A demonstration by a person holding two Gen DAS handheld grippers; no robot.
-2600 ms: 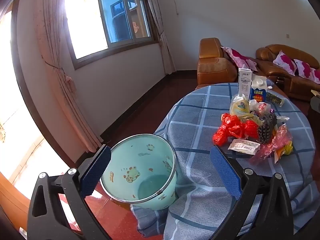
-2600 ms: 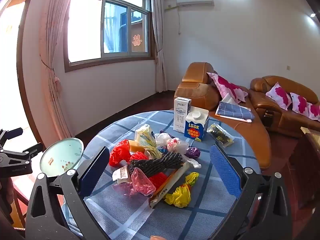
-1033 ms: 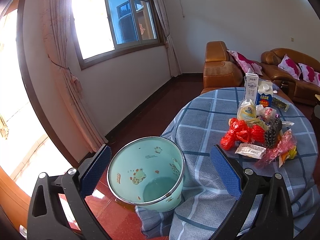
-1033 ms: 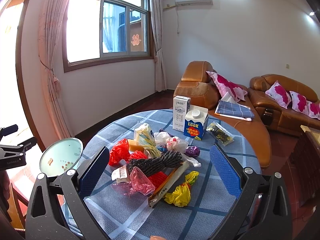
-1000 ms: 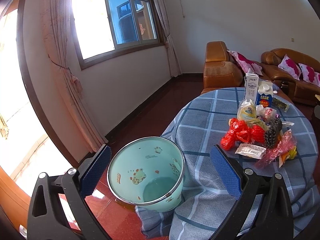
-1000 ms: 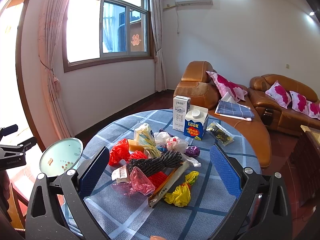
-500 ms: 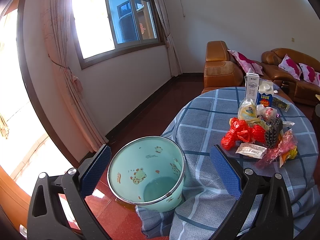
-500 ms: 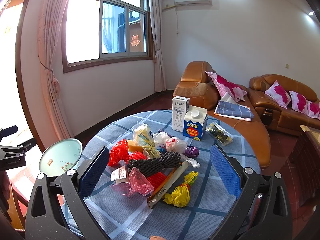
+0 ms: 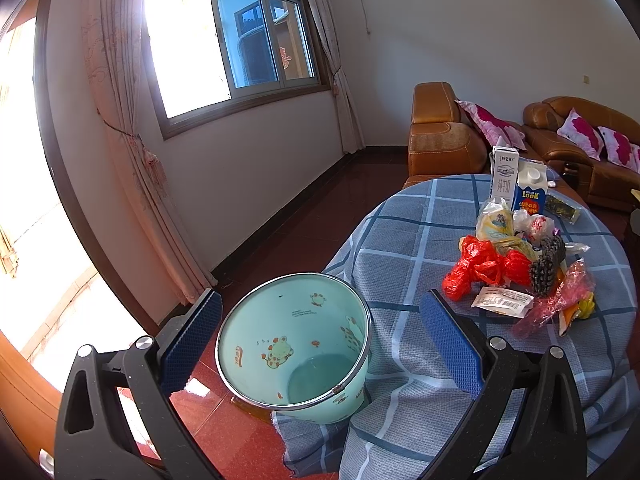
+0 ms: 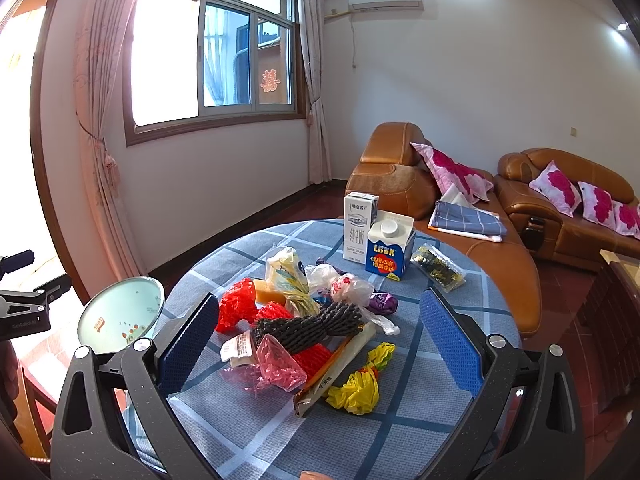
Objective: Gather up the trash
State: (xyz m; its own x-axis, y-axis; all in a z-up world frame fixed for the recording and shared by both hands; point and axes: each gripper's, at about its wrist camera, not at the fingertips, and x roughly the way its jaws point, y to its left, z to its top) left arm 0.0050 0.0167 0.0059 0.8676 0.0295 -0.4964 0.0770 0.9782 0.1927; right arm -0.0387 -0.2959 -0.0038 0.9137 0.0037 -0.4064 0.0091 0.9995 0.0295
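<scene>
A pile of trash lies on the round table with the blue checked cloth: red bags, a black foam net, a pink wrapper, a yellow bag, a white bag and two milk cartons. My right gripper is open above the pile, holding nothing. A mint-green bin with cartoon prints stands on the floor at the table's left edge. My left gripper is open over the bin's mouth. In the left wrist view the pile sits to the right.
Brown leather sofas with pink cushions stand behind the table. A folded checked cloth lies on the nearer sofa. A window with curtains fills the left wall. The floor is red tile. The left gripper's body shows at the right wrist view's left edge.
Both cameras drifted only slightly. The bin and trash pile have not moved, and both grippers stay open.
</scene>
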